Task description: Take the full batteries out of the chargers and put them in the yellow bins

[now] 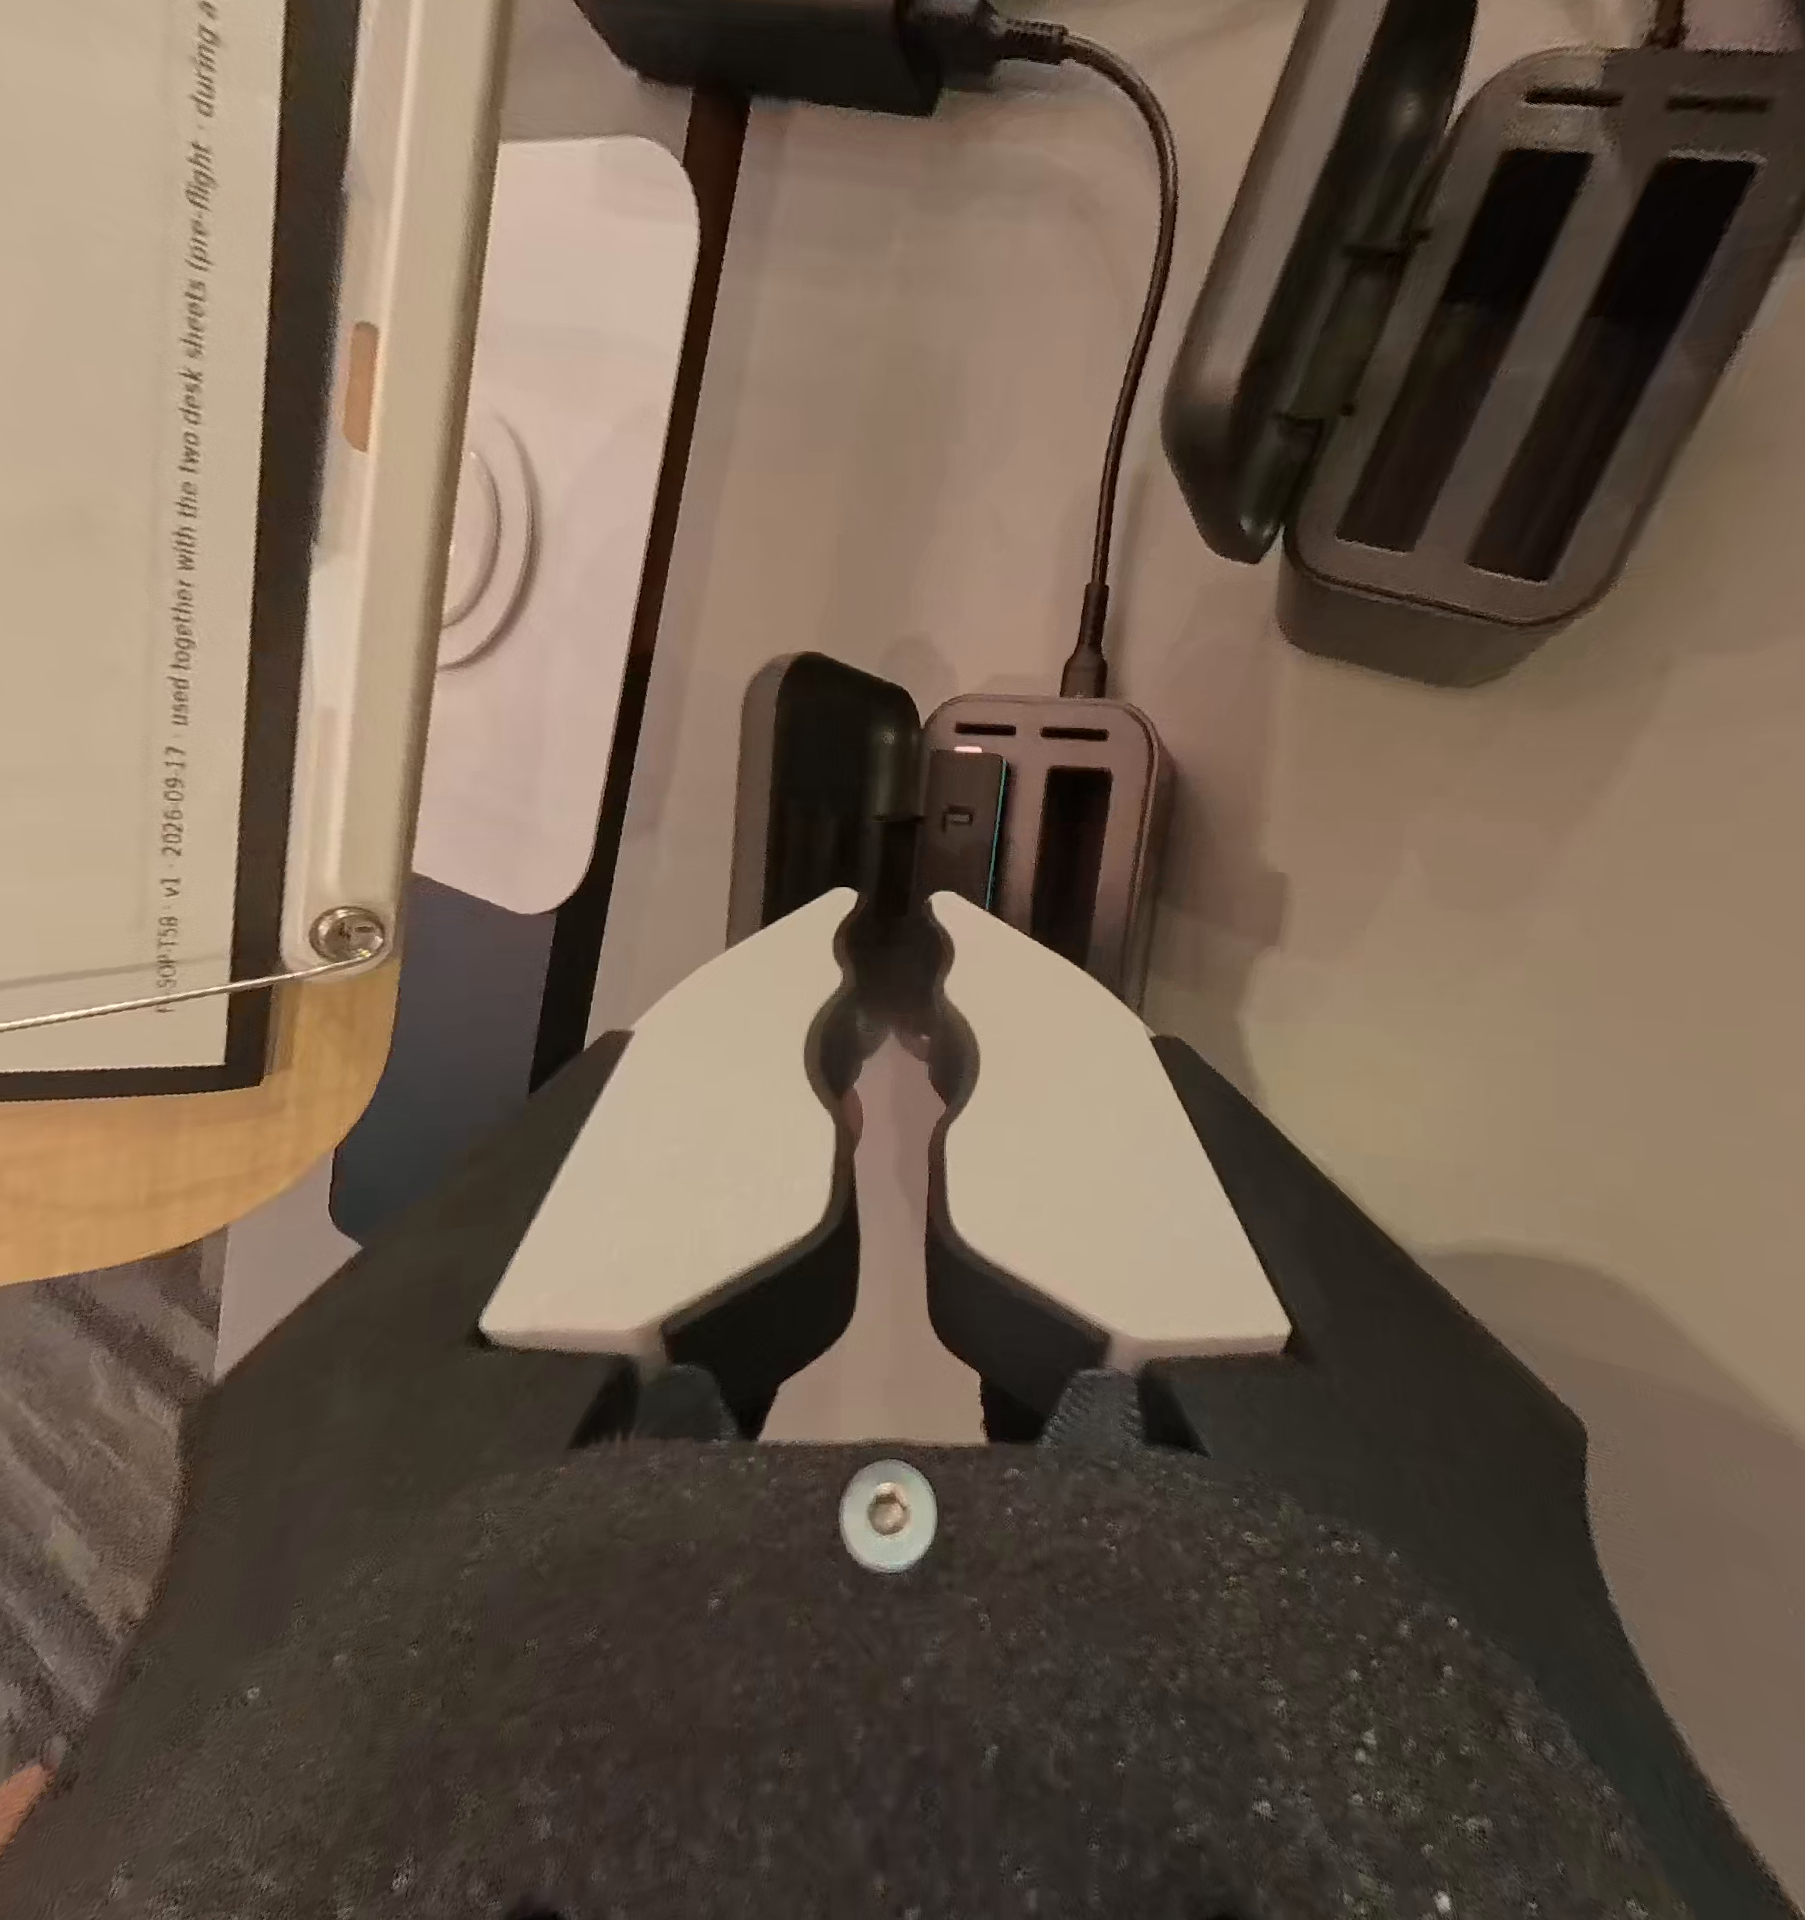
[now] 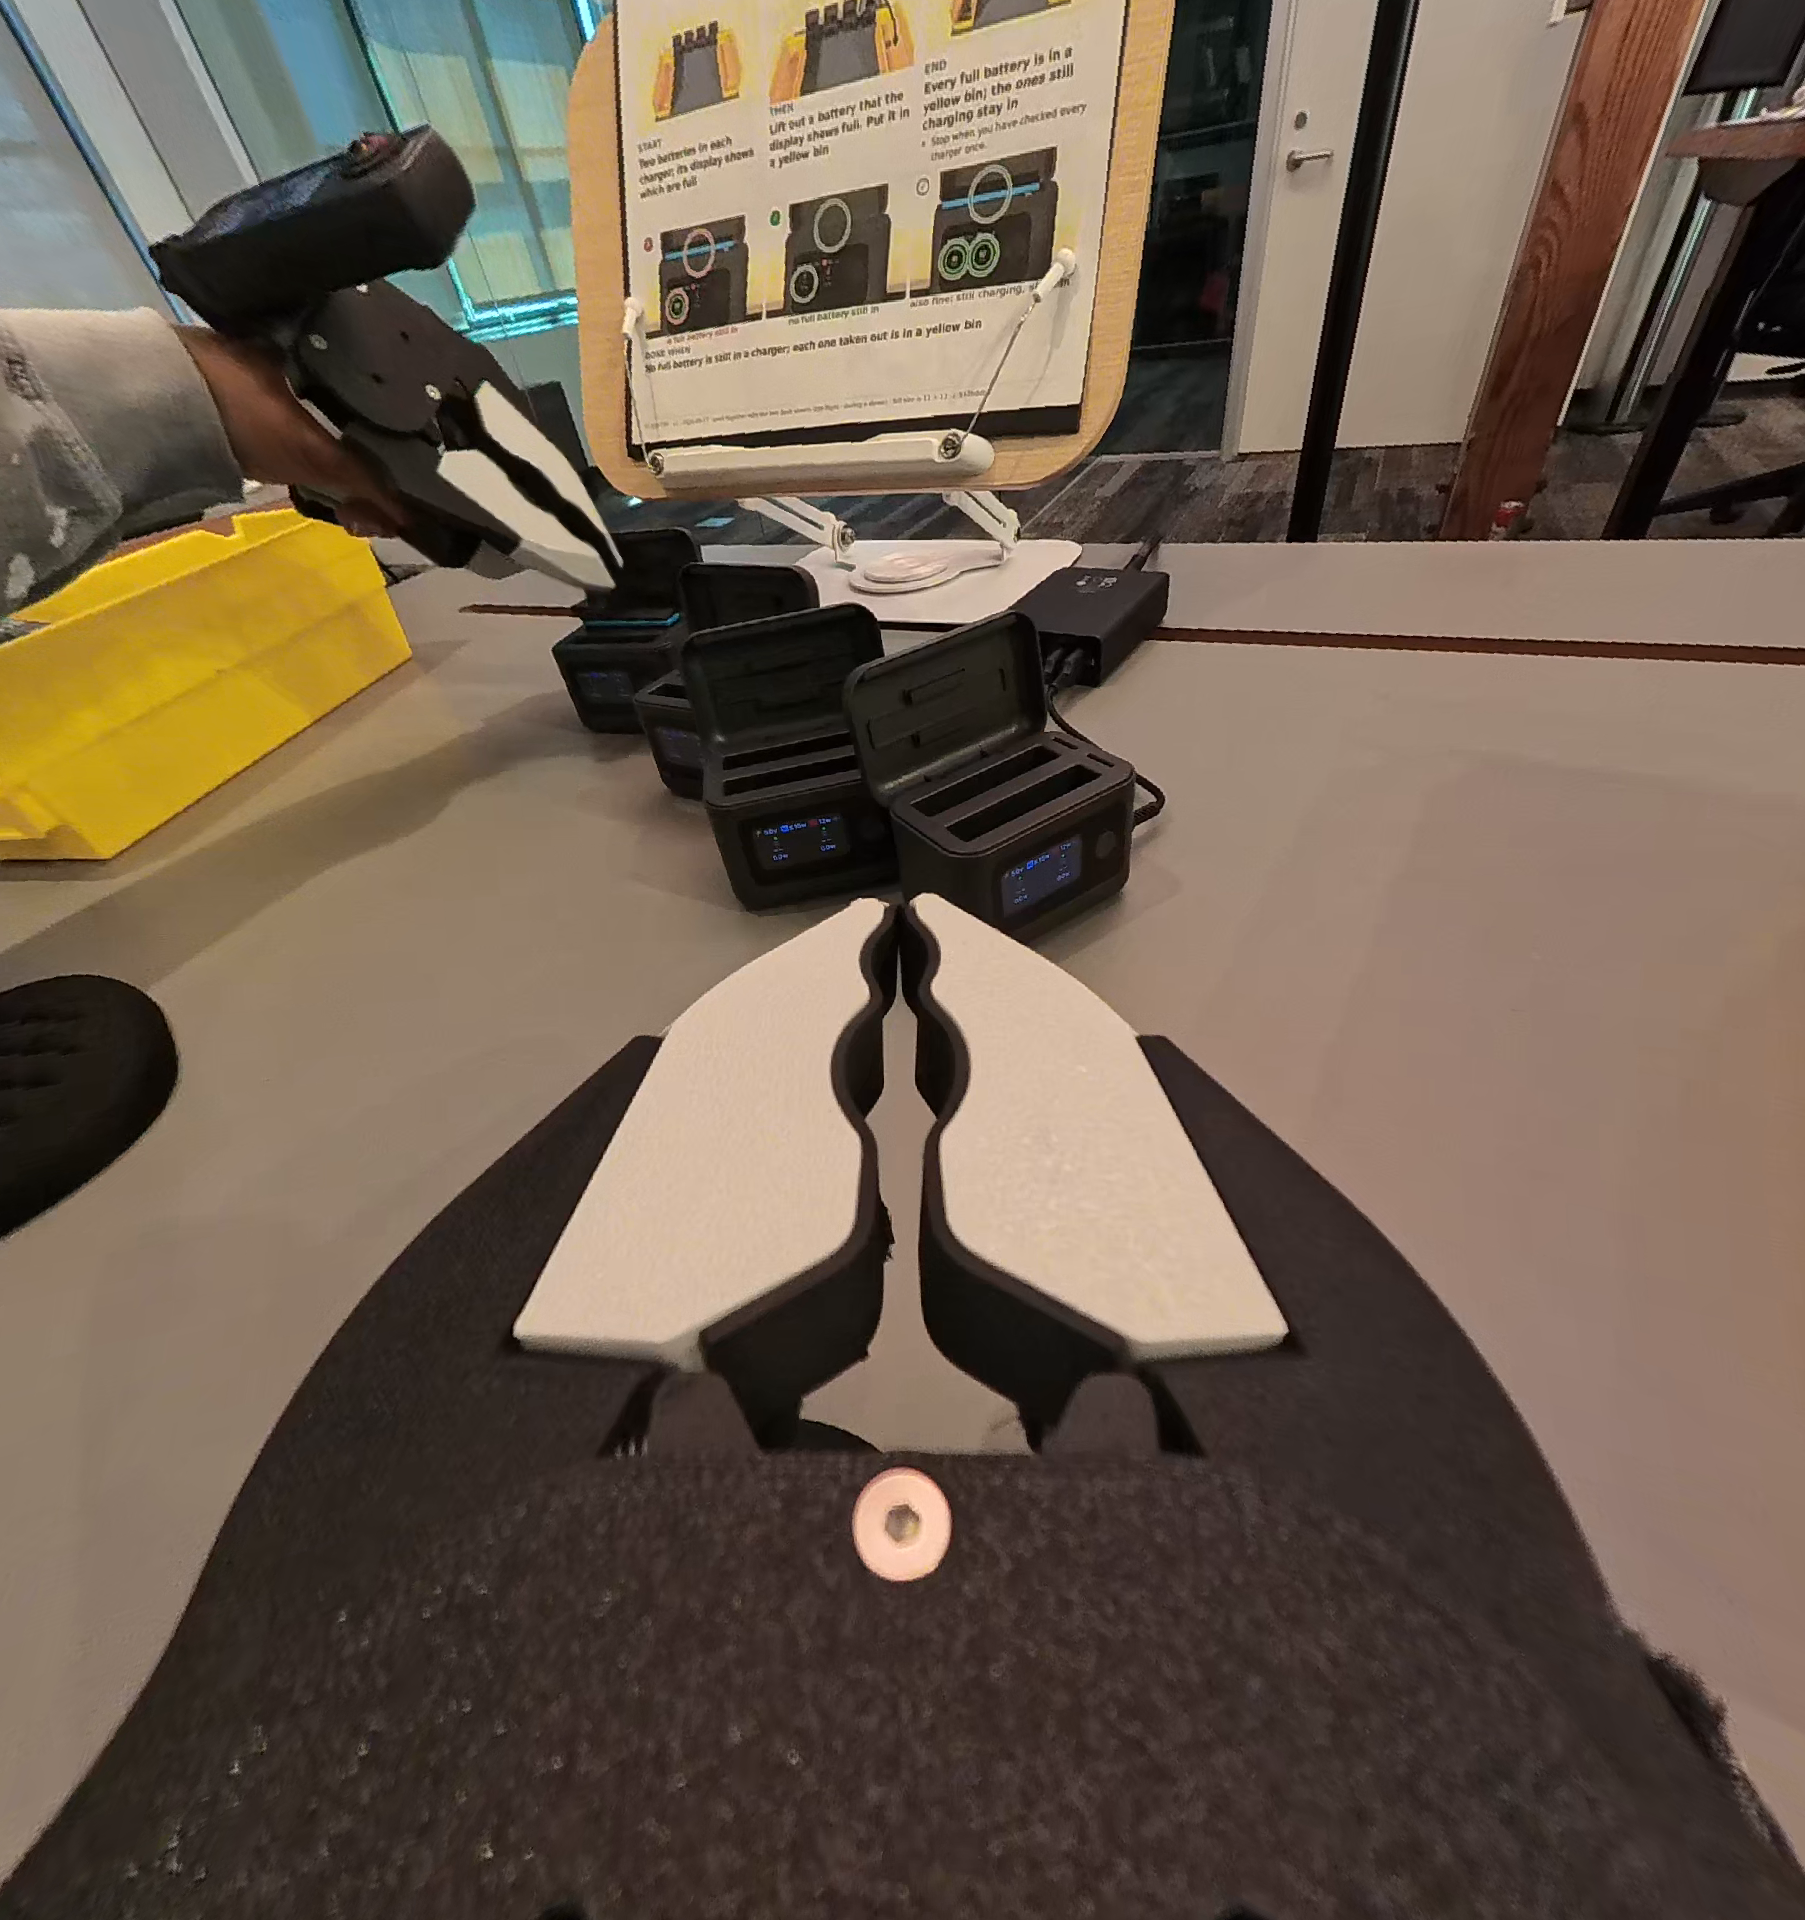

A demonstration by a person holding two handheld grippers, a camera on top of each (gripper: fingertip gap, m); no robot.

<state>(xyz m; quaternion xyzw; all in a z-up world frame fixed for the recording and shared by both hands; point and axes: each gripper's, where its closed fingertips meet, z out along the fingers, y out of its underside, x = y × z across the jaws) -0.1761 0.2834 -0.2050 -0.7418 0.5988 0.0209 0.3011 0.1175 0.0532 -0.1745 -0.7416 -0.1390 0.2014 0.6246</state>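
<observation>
Left gripper (image 1: 896, 904) narrow above battery (image 1: 965, 821) in charger (image 1: 1043, 831); right gripper (image 2: 900, 914) closed, empty.

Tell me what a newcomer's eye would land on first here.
The left gripper dips into the far charger, closing on its one battery. Nearer, the front charger stands open with empty slots. A yellow bin waits at the table's left.

Left hand-held gripper (image 1: 896, 902) slightly parted, tips angled down; right hand-held gripper (image 2: 900, 909) closed
</observation>
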